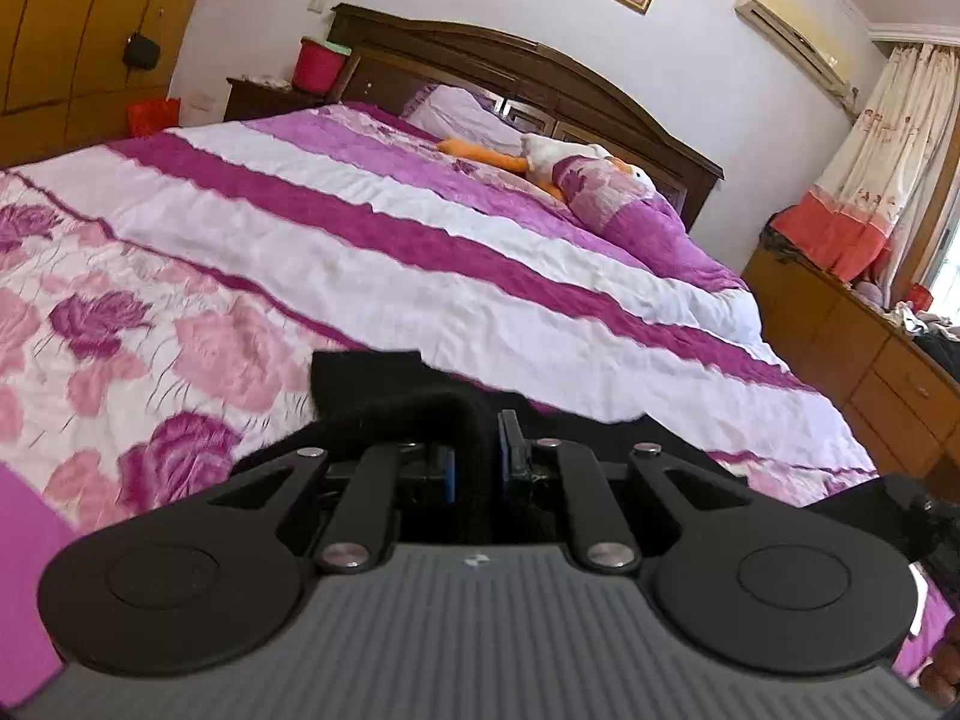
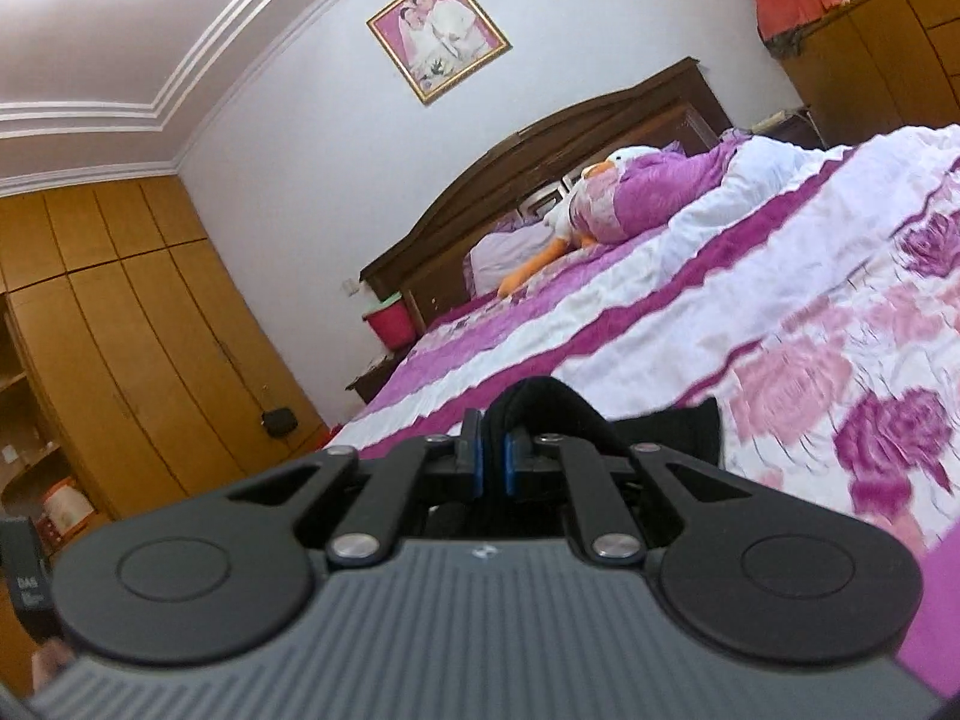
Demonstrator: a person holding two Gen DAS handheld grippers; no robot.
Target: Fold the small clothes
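Left wrist view: black garment [image 1: 366,378] lifted over a floral bedspread [image 1: 180,300].
Left gripper [image 1: 477,450] and right gripper [image 2: 493,456] each pinched the dark cloth; a red bucket [image 2: 393,321] stood beside the headboard, contents unseen.

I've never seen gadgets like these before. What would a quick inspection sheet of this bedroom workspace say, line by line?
Surface: a bed under a quilt with purple and white stripes and pink roses.
Job's things: one black garment, pinched by both tools and hanging between them; how far it is folded cannot be told.
Clutter: a plush duck half under a purple pillow near the headboard.
Grippers: left gripper shut on the black garment; right gripper shut on it too.
Cables: nothing seen.
Surroundings: wooden wardrobe, framed photo, red bucket on a nightstand, air conditioner, curtain, wooden dresser.
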